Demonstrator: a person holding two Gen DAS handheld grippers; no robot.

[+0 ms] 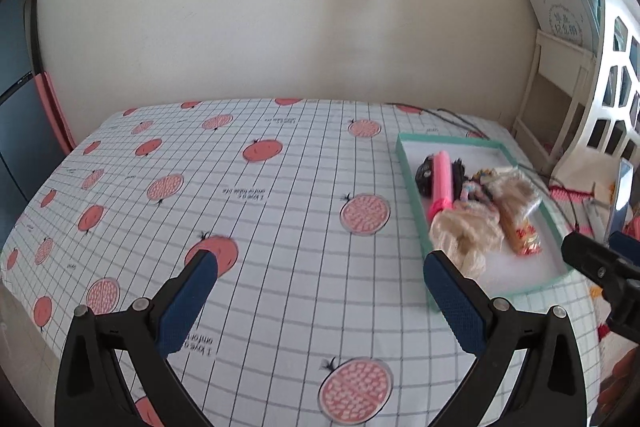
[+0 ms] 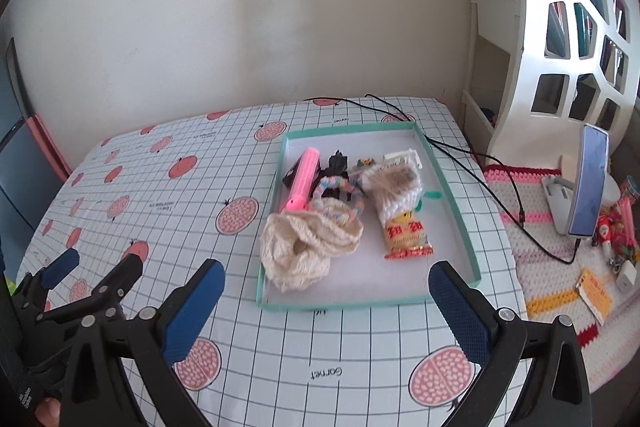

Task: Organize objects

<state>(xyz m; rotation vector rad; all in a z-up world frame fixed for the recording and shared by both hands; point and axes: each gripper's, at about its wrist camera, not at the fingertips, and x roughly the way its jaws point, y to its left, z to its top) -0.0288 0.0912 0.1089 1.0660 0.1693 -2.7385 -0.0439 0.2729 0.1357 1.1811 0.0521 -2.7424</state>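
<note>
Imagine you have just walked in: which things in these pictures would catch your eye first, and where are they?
The teal-rimmed tray on the pomegranate-print tablecloth draws the eye, piled with a bright pink tube, a cream knitted bundle and a snack packet. Both blue-padded tongs, right and left, hang open in front. A phone on a stand sits right.

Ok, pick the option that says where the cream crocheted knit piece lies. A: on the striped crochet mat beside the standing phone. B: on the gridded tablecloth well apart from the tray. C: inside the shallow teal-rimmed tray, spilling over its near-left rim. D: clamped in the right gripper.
C: the cream crocheted knit piece lies in the shallow teal-rimmed tray, its edge draped over the near-left rim; both grippers are open and empty.
</note>
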